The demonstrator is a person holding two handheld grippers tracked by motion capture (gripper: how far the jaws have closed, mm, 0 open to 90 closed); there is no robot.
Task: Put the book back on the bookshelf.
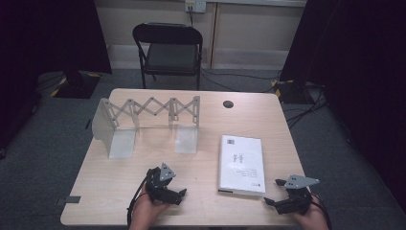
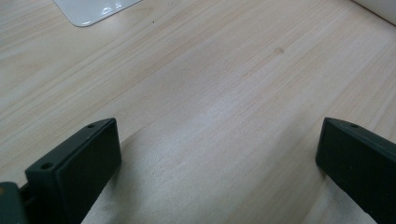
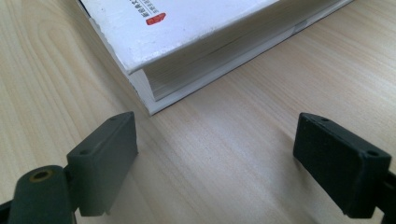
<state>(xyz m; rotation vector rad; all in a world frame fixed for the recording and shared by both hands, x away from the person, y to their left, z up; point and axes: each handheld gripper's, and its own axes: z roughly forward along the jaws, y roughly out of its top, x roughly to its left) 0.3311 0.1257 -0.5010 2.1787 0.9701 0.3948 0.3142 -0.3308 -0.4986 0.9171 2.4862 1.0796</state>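
Pale wooden table (image 1: 201, 158) bore a white book (image 1: 242, 164) near its right front. Both the left gripper (image 1: 178, 195) and right gripper (image 1: 274, 191) stood wide open, empty, the right one just beside the book's corner.

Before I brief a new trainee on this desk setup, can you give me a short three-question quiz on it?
1. True or false: the book stands upright in the rack.
2. Which gripper is nearer the book: A) left gripper B) right gripper?
3. Fill in: both grippers' jaws are ____.

Key: 1. False, it lies flat on the table, apart from the rack. 2. B. 3. Open, nothing between them.
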